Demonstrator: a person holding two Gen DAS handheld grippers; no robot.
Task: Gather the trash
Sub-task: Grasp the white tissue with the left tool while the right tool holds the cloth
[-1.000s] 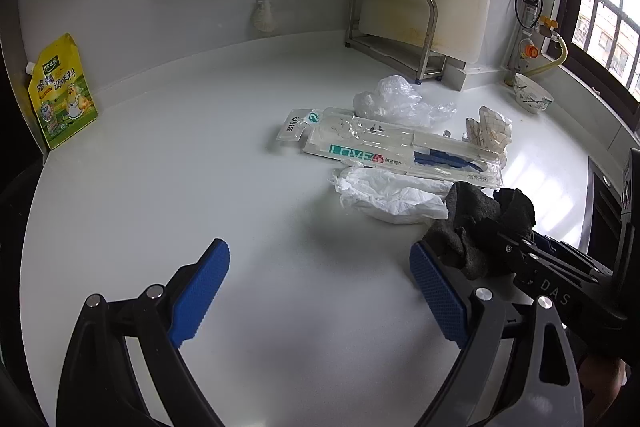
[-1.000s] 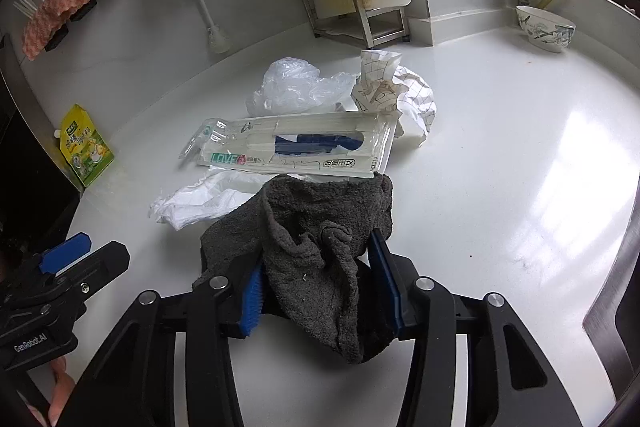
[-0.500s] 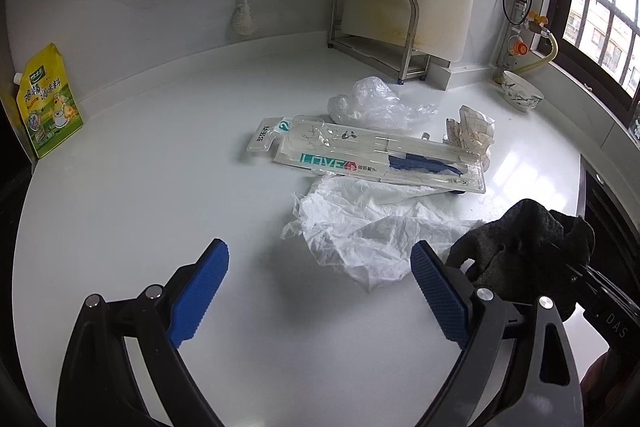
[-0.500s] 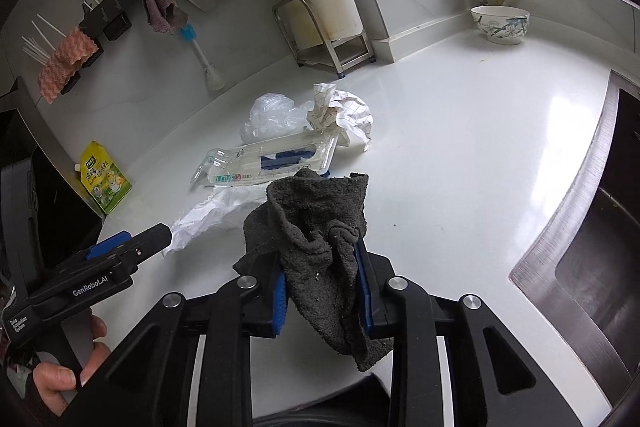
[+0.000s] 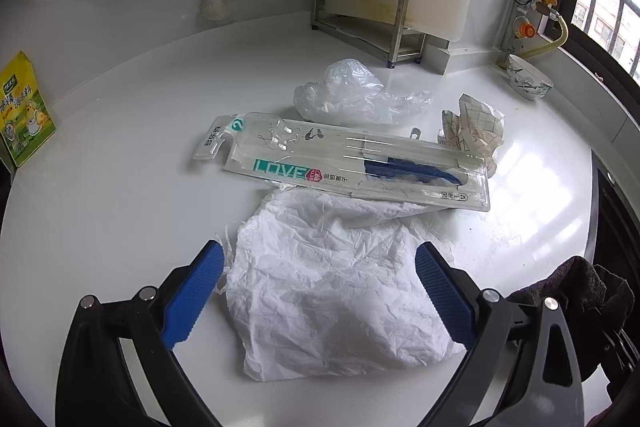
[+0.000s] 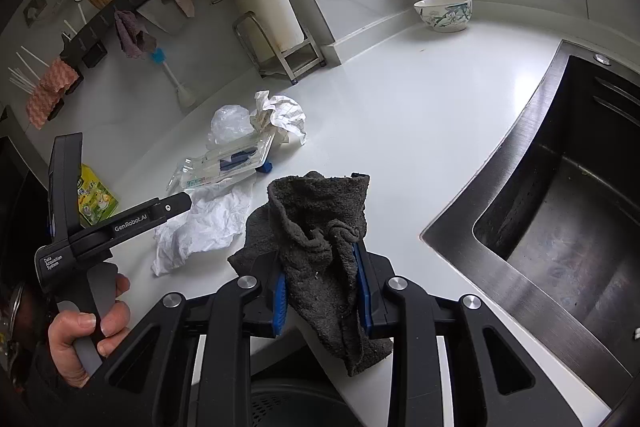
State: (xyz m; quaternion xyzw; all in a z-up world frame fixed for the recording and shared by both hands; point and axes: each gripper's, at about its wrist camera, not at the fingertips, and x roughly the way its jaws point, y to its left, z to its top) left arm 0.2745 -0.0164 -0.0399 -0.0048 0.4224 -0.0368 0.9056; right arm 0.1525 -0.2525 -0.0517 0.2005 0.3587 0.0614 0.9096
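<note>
Left gripper: jaws spread wide, nothing clamped; set astride the crumpled white paper, judged a lining-up for pickup. The jaws have just been opening slightly further, with the paper lying between the pads untouched.
Right gripper: closed tight on the grey rag, held clear of the countertop beside the sink, apparently kept out of the way.
Trash location: white paper nearest; chopstick package overlapping its far edge; clear plastic bag and checked paper wad behind.
Change from earlier view: the rag no longer covers the white paper; the paper is now framed between the left pads, formerly over bare counter.
</note>
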